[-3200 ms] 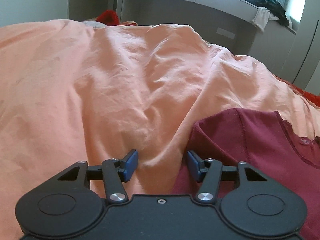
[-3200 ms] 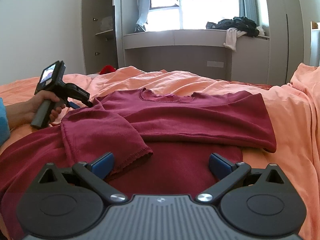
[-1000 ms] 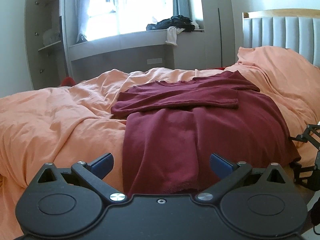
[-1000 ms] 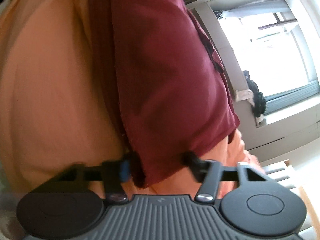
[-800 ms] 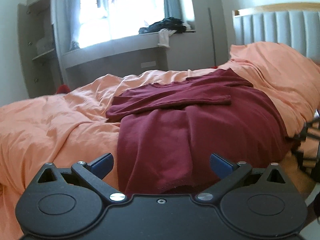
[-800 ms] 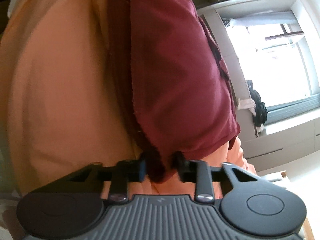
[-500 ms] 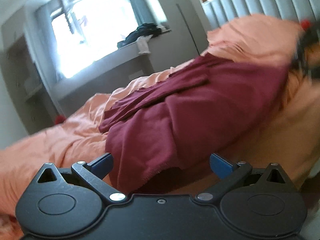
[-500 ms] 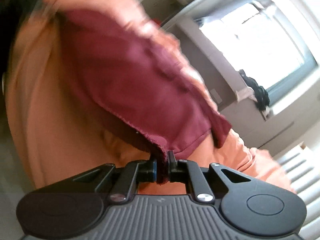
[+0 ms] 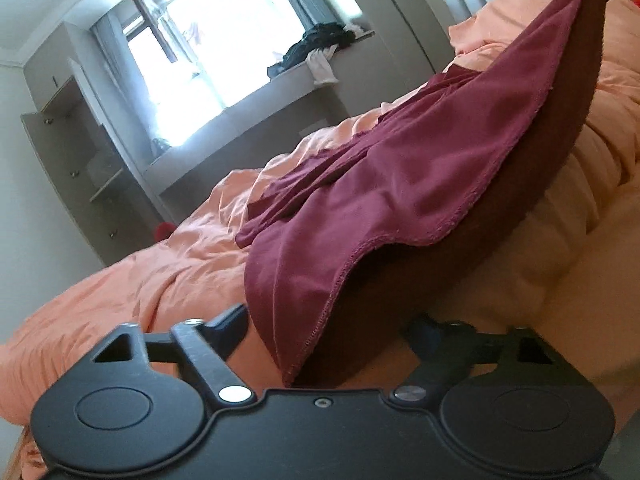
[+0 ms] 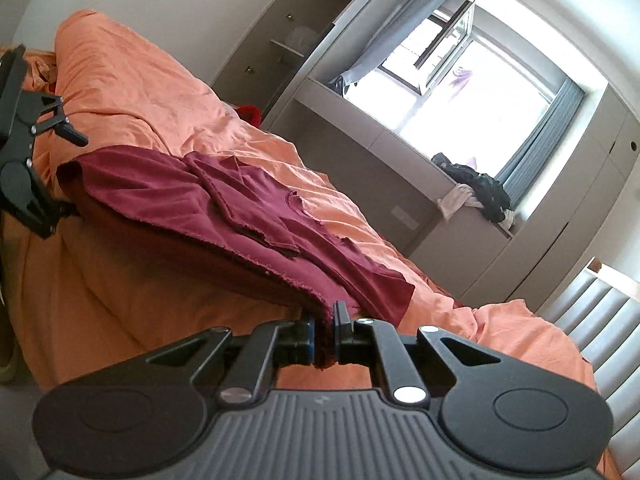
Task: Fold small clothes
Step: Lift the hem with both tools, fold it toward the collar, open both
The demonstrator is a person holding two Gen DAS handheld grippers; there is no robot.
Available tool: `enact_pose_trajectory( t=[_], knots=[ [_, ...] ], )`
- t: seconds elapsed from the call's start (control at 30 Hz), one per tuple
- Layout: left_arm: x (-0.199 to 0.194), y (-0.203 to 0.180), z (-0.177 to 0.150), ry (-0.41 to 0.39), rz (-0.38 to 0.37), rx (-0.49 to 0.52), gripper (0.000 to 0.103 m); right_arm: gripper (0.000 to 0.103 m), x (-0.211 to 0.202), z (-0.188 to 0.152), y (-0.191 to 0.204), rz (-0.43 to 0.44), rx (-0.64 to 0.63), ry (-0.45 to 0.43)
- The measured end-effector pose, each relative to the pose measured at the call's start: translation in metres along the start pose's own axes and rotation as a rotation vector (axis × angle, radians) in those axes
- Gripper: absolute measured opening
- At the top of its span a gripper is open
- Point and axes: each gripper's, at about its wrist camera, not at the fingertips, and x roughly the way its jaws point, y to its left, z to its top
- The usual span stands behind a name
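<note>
A dark red long-sleeved top (image 9: 400, 184) lies on the orange duvet (image 9: 160, 276), its sleeves folded across the chest. Its hem hangs over the bed's edge. My left gripper (image 9: 332, 330) is open, its fingers on either side of the hem's left corner. It also shows in the right wrist view (image 10: 64, 168), at the far left by that corner. My right gripper (image 10: 323, 338) is shut on the hem's right corner of the top (image 10: 224, 204) and lifts it, so the hem is stretched taut.
A window ledge (image 10: 400, 184) with a heap of dark and white clothes (image 10: 476, 194) runs behind the bed. An open cupboard (image 9: 88, 168) stands at the left. A padded headboard (image 10: 592, 312) is at the right. A red item (image 9: 164, 230) lies past the bed.
My right gripper closed on the hem's right corner and raised it. My left gripper dropped and tilted to the hem's left corner, and its fingers have narrowed around it.
</note>
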Motion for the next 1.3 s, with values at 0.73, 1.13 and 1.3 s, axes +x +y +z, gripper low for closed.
enact_pose_trajectory(
  t=[0.73, 1.13, 1.3],
  knots=[
    [-0.125, 0.047, 0.056, -0.301, 0.197, -0.051, 0.004, 0.008, -0.057, -0.018, 0.003, -0.182, 0.093, -0.146],
    [-0.218, 0.079, 0.080, -0.320, 0.097, -0.123, 0.004, 0.008, -0.152, 0.003, -0.014, -0.239, 0.109, -0.267],
    [-0.185, 0.093, 0.104, -0.294, 0.089, -0.149, 0.004, 0.009, -0.120, 0.015, -0.033, -0.276, 0.101, -0.278]
  ],
)
